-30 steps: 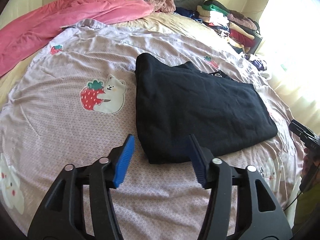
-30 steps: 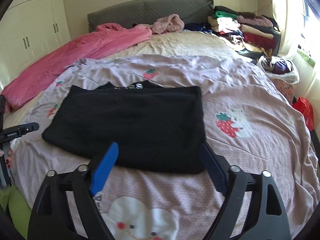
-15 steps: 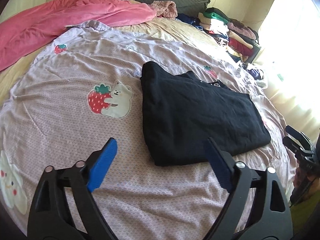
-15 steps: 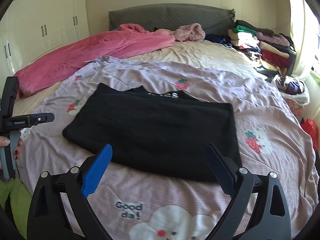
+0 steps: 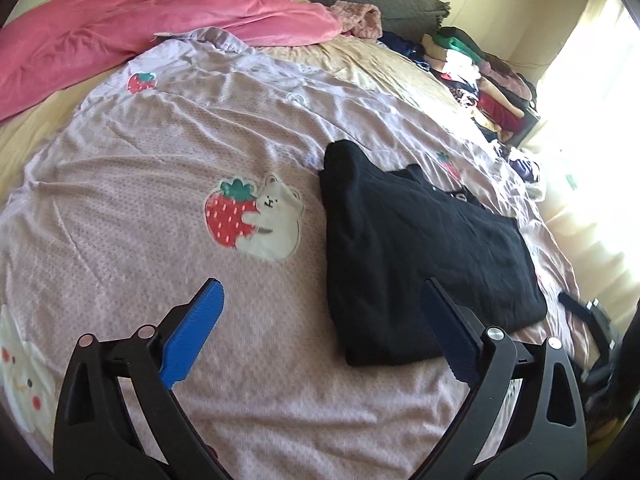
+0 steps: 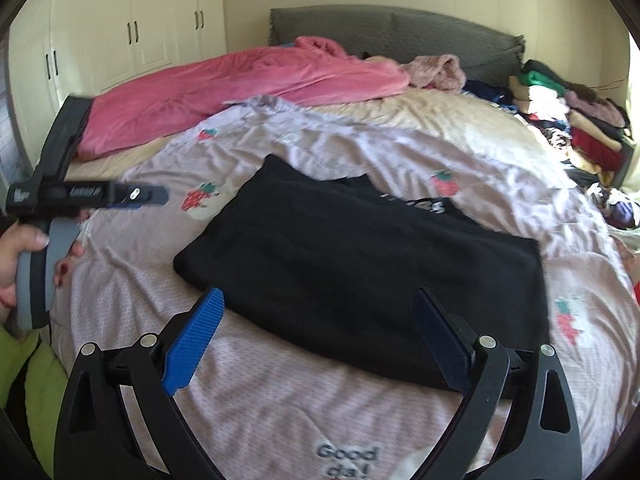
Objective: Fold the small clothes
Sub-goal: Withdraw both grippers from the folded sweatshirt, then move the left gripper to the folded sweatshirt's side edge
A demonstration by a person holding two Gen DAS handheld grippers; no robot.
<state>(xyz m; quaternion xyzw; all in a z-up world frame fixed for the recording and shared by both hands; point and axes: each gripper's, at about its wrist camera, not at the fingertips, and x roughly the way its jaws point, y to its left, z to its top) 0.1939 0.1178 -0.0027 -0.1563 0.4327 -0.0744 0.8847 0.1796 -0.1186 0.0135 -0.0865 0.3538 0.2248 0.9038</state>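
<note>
Here, I hold a two-finger gripper in each hand over a bed (image 6: 460, 120), both tilted down at a folded black garment (image 5: 420, 256) that lies flat on a lilac bedspread (image 5: 160, 160) printed with strawberries and bears.

From the left wrist view, my left gripper (image 5: 320, 332) has its blue-padded fingers (image 5: 192, 340) spread wide and still opening. Nothing is between them except bare bedspread and the near left corner of the garment, which the pads do not touch. A strawberry-and-bear print (image 5: 256, 216) sits just left of the garment.

From the right wrist view, my right gripper (image 6: 316, 336) also stands wide open and holds nothing. The garment's near edge shows between its fingers (image 6: 196, 340) without contact. White lettering (image 6: 424, 204) shows at the garment's far edge. My left hand (image 6: 16, 252) grips the grey handle of the other gripper at the left edge of this view, beside a lime green sleeve (image 6: 28, 380).

Farther up the bed lies a rumpled pink blanket (image 6: 248, 80), against a dark grey headboard (image 6: 392, 36). A stack of folded clothes (image 6: 568, 116) sits at the far right corner. White wardrobe doors (image 6: 132, 28) stand on the left wall.
</note>
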